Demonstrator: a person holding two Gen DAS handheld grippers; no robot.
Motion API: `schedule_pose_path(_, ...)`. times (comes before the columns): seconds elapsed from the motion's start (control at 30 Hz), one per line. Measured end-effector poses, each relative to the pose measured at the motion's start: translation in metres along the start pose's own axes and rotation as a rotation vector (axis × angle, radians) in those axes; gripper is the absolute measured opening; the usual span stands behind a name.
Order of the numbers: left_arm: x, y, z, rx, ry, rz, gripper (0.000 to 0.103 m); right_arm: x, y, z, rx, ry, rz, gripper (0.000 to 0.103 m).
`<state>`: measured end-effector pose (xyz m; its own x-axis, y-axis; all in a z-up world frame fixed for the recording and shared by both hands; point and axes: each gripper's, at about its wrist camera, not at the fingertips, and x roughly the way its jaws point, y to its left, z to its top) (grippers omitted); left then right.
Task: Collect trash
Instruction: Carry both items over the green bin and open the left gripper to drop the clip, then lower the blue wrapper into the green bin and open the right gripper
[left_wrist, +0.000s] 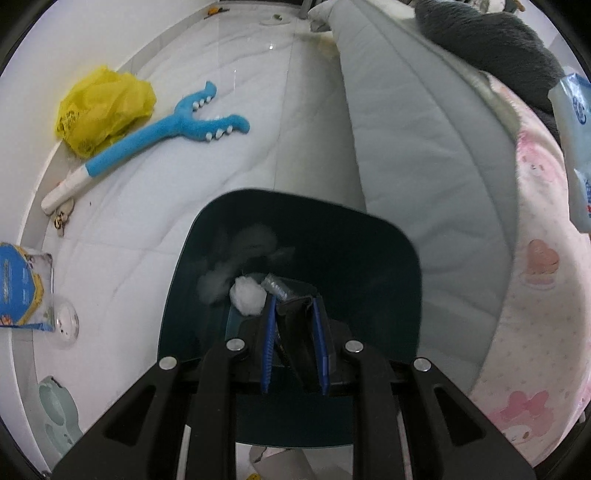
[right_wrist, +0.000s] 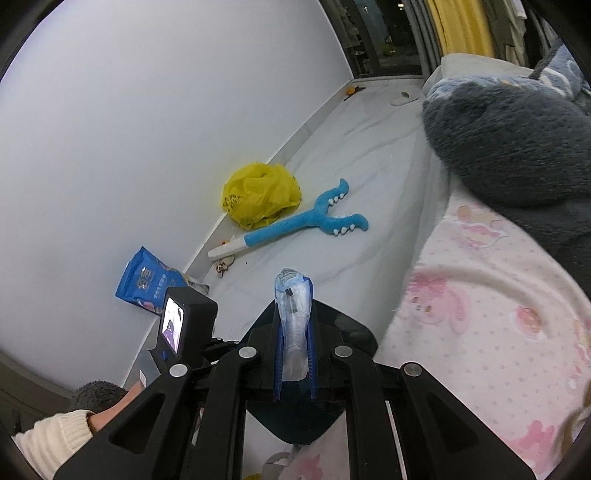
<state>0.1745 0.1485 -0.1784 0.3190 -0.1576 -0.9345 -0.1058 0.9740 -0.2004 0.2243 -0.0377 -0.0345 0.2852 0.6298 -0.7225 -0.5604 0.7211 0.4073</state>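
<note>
Over the pale floor beside the bed, the left gripper (left_wrist: 293, 306) points steeply down, its blue-padded fingers (left_wrist: 269, 343) clamped on the black handle (left_wrist: 295, 332) of a dark teal dustpan (left_wrist: 295, 251). A white wad of tissue (left_wrist: 246, 295) and a bit of clear plastic (left_wrist: 275, 286) lie in the pan just ahead of the fingertips.

The right gripper (right_wrist: 293, 295) is angled less steeply, fingers closed on a clear and blue plastic wrapper (right_wrist: 293, 317) that sticks up past the tips. The dustpan (right_wrist: 354, 332) shows as a dark edge right behind those fingers.

Farther off on the floor, a crumpled yellow plastic bag (left_wrist: 105, 109) rests against the wall, touching a blue plush grabber toy (left_wrist: 159, 136) with a white handle. A blue snack packet (left_wrist: 22, 291) and a clear round item (left_wrist: 66, 325) lie near the wall, left of the pan. The grey mattress side (left_wrist: 424, 166) and a pink printed blanket (left_wrist: 535, 295) fill the right, with a dark grey fuzzy throw (left_wrist: 498, 40) on top.

Only the right wrist view shows the left gripper's body with its small lit screen (right_wrist: 173, 325), a cream knit sleeve (right_wrist: 51, 439) at the lower left, and a yellow curtain (right_wrist: 465, 26) at the far end. Only the left wrist view shows what is inside the pan.
</note>
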Motion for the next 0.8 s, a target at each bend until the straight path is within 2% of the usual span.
schedule_pose_path(0.13,0.006,0.008,-0.005,-0.014,0.031,-0.015,0.021,0.019,0.007,-0.001,-0.007,0.036,-0.001,0.011)
schedule_pose_path(0.47,0.006,0.025,-0.006,-0.037,0.042,-0.043,0.022,0.065,0.015,-0.005,-0.007,0.124,-0.013,0.011)
schedule_pose_path(0.53,0.003,0.028,-0.006,-0.036,0.036,-0.052,0.025,0.075,0.017,-0.007,-0.003,0.147,-0.020,0.011)
schedule_pose_path(0.6,-0.001,0.030,-0.006,-0.033,0.025,-0.059,0.039,0.081,0.017,-0.009,0.000,0.168,-0.025,0.011)
schedule_pose_path(0.67,-0.008,0.033,-0.006,-0.027,0.002,-0.068,0.049,0.093,0.019,-0.011,0.000,0.192,-0.033,0.011)
schedule_pose_path(0.8,-0.023,0.040,-0.005,-0.028,-0.038,-0.072,0.058,0.117,0.026,-0.014,-0.006,0.239,-0.048,0.011)
